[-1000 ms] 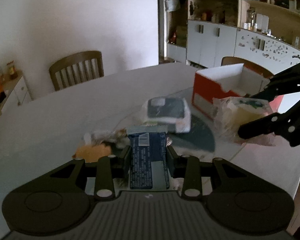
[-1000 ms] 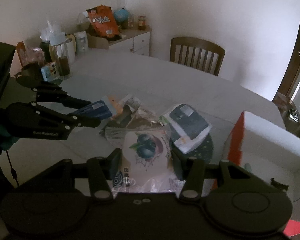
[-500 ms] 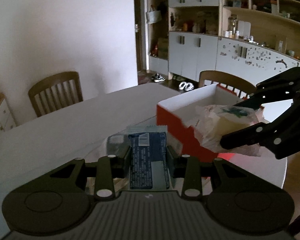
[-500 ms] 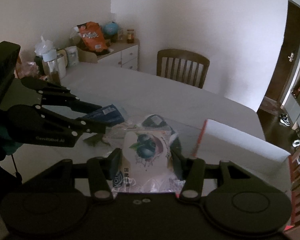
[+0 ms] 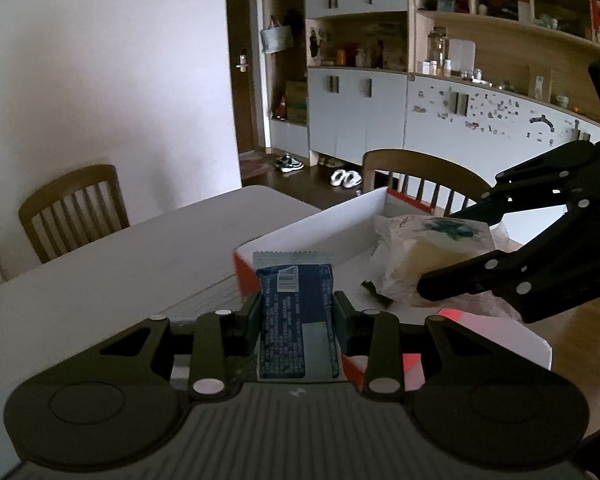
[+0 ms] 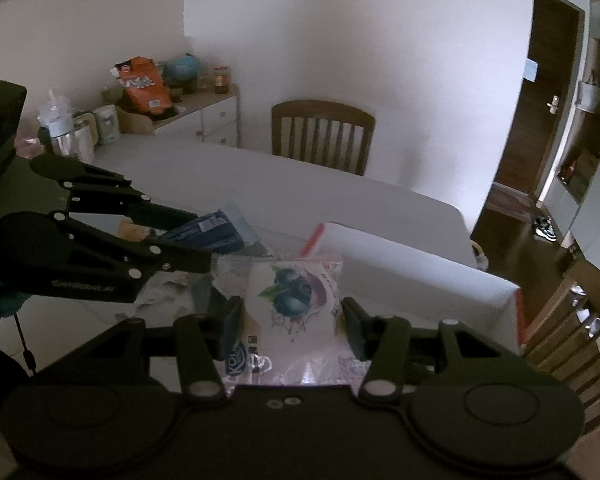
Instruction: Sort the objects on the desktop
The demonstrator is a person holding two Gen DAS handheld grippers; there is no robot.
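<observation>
**Two wrapped snacks hanging over the red-and-white box**

A red-and-white open cardboard box (image 5: 332, 228) is sitting at the far right end of the pale counter (image 5: 148, 256), its white inner walls showing. One small dark scrap (image 5: 376, 294) is lying on its floor; what the scrap is I cannot tell.

The left gripper (image 5: 296, 312) is clamping a dark blue foil snack packet with a pale crimped end (image 5: 296, 300); its jaws are standing narrow, pressing the packet's two long edges. The packet's long axis is running straight along the fingers, crimped end pointing away, over the box's near left corner.

The right gripper (image 6: 292, 316) is gripping a clear plastic pouch printed with blueberries (image 6: 292, 304), its jaws set at a middling width against the pouch's sides. In the left wrist view this pouch (image 5: 428, 256) is hanging above the box's open top, towards its right side, a pale yellow block showing through the wrapper. Its length is lying along the fingers, towards the box.

Left of the box, crumpled wrappers (image 6: 168, 292) are lying on the counter behind the left gripper's fingers. One brown wooden slatted chair (image 5: 72, 208) is standing at the counter's far side and another (image 5: 420, 180) just beyond the box. A white low cabinet crowded with jars, an orange bag and a globe (image 6: 204, 116) is standing against the far wall.
</observation>
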